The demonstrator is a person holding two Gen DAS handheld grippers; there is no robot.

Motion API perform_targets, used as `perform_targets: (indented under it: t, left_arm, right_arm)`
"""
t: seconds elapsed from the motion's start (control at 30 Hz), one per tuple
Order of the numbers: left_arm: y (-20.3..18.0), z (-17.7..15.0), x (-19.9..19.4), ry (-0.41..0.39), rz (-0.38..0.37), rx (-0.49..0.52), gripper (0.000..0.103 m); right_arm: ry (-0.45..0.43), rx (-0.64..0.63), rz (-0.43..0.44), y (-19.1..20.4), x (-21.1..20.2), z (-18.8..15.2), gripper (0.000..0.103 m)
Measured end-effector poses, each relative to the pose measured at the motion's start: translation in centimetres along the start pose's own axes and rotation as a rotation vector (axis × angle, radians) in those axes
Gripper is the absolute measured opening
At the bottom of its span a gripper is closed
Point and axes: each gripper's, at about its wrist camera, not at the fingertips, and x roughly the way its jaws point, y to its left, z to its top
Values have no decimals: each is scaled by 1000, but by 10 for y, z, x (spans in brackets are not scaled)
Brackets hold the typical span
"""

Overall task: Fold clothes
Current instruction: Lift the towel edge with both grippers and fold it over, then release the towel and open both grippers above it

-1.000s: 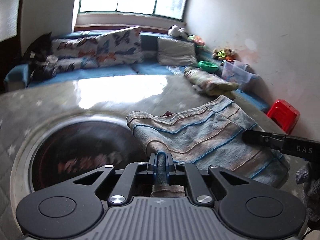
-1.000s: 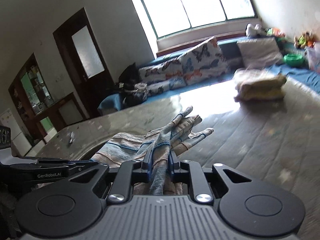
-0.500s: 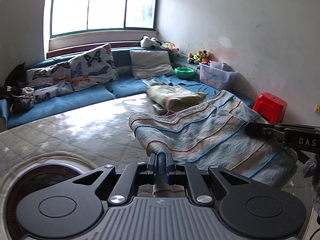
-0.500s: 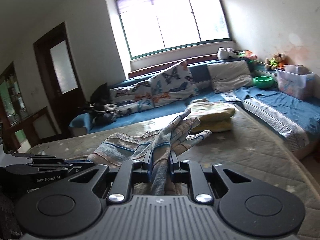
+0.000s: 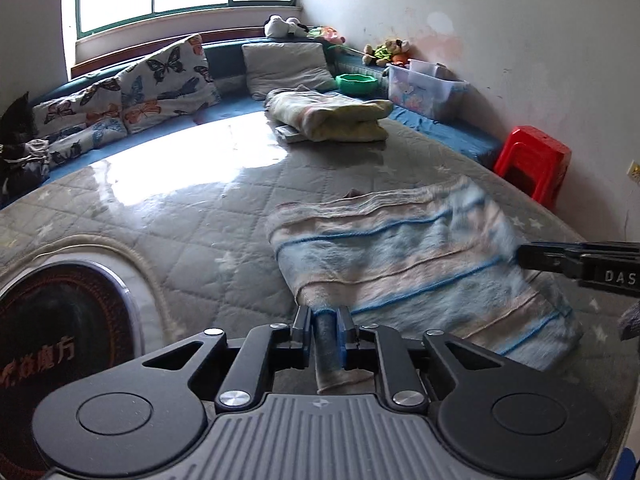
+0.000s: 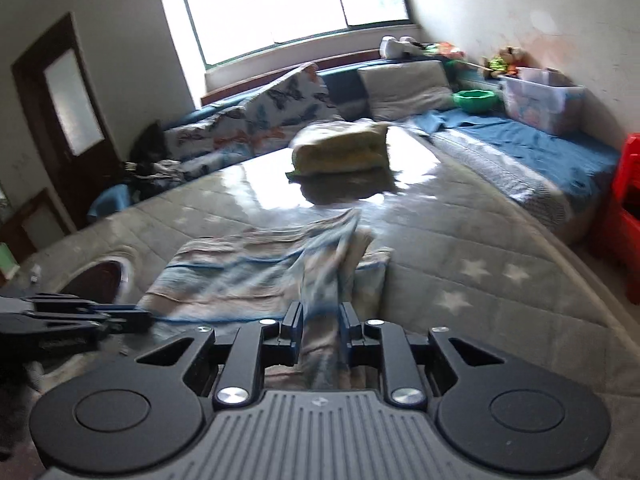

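**Both grippers at the striped cloth, jaws easing apart**

Left gripper (image 5: 325,330): jaws opening, but a rolled edge of the striped cloth (image 5: 420,264) sits right btwn the blue pads, pads touching it on both sides, so the grip's on for now. Right gripper (image 6: 320,322): same story, jaws opening w/ a bunched ridge of the cloth running up btwn them, fabric pressed by the pads. In the left view the right gripper pokes in from the right edge at the cloth's far side.

The cloth itself: pale blue and beige w/ thin blue stripes, spread mostly flat on the grey quilted mattress (image 5: 208,216), its near edge at the two grippers. Blurry in both views.

Left of it, a round dark panel w/ red lettering (image 5: 60,332) set into the surface. Further back, well apart, a folded yellowish blanket (image 5: 332,114) on the mattress. Beyond: butterfly-print cushions (image 5: 160,76), a green bowl (image 5: 356,82), a clear storage box (image 5: 424,90), a red stool (image 5: 534,162) by the wall.
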Motion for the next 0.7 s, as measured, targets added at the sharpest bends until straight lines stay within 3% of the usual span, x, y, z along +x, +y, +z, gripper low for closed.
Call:
perform_targets:
  t: [0.17, 0.37, 0.63, 0.7]
  left_arm:
    - [4, 4, -10, -45, 27, -30, 20]
    - [-1, 8, -10, -66, -12, -7, 20]
    - [8, 4, 23, 18, -15, -25, 21]
    - [12, 3, 24, 22, -14, -38, 26]
  right_arm:
    - [-44, 1, 7, -3, -6, 12, 20]
    - [-32, -60, 70, 20, 22, 27, 20]
    - [57, -78, 39, 25, 80, 38, 21]
    - [51, -62, 36, 20, 79, 37, 21]
